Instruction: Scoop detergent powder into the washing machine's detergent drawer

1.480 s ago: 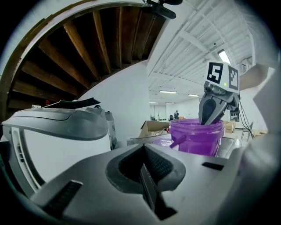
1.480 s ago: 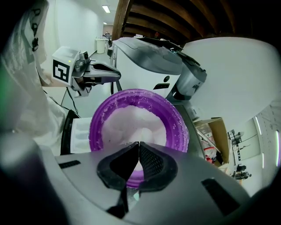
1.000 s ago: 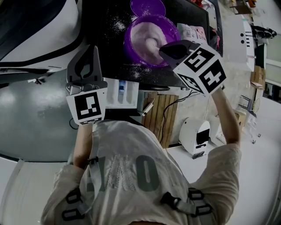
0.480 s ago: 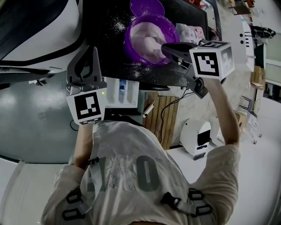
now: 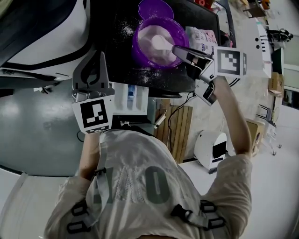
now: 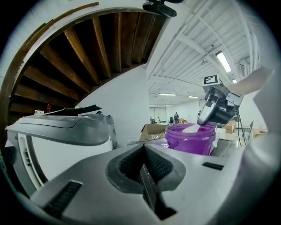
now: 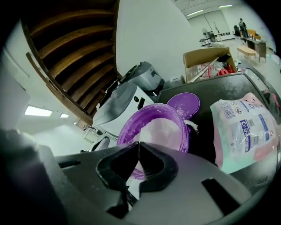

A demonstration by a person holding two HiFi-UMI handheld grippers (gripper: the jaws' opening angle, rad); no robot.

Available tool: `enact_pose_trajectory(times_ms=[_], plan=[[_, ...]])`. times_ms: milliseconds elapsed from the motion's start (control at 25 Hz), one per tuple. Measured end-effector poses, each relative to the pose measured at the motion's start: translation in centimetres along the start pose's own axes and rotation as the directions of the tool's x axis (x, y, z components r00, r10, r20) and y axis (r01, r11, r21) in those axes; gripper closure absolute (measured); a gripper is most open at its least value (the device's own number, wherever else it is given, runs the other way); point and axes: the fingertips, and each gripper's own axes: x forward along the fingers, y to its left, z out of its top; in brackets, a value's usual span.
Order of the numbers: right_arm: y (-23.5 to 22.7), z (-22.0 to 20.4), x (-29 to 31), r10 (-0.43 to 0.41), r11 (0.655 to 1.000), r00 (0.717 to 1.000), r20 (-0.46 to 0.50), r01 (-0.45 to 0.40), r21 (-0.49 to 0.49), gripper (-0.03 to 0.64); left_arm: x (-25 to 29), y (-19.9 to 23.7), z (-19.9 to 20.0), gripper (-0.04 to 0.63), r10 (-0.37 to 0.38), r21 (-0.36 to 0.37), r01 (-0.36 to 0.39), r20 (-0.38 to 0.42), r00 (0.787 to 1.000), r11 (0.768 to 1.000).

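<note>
A purple bucket (image 5: 145, 49) of white detergent powder stands on the black top of the washing machine (image 5: 112, 46). My right gripper (image 5: 177, 49) reaches over the bucket's right rim, shut on a white scoop (image 5: 162, 44) whose bowl lies in the powder. In the right gripper view the gripper (image 7: 137, 151) looks down into the bucket (image 7: 173, 116). The white detergent drawer (image 5: 131, 98) stands pulled out below the machine top. Just left of it my left gripper (image 5: 98, 58) is shut and empty; its own view shows the gripper (image 6: 143, 166) and, beyond it, the bucket (image 6: 190, 140).
The purple lid (image 5: 156, 8) lies behind the bucket, with spilled powder (image 5: 125, 28) scattered on the machine top. A detergent bag (image 5: 202, 35) lies to the bucket's right. Below the drawer there are a wooden slatted panel (image 5: 174, 126) and a white appliance (image 5: 212, 147) on the floor.
My right gripper has rolled and swung right and lower, so its marker cube now faces sideways and the scoop sits deeper in the powder. The left gripper has stayed put.
</note>
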Motion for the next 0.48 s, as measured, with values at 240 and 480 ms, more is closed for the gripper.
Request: enact_pose_trajectory(times_ms=[240,480], plan=[[-0.3,0.6,-0.7,0.028,0.998,0.996,0.084,-0.033,0.056,0.604,-0.7,-0.5,1.2,0.574,0.000,0.030,0.000,0.019,1.000,1.000],[0.1,0.3,-1.5,0.108,0.968,0.974,0.201,-0.149,0.202,0.604,-1.4,-1.4,2.7,0.574,-0.009,0.066,0.007,0.042,0.999,0.998]])
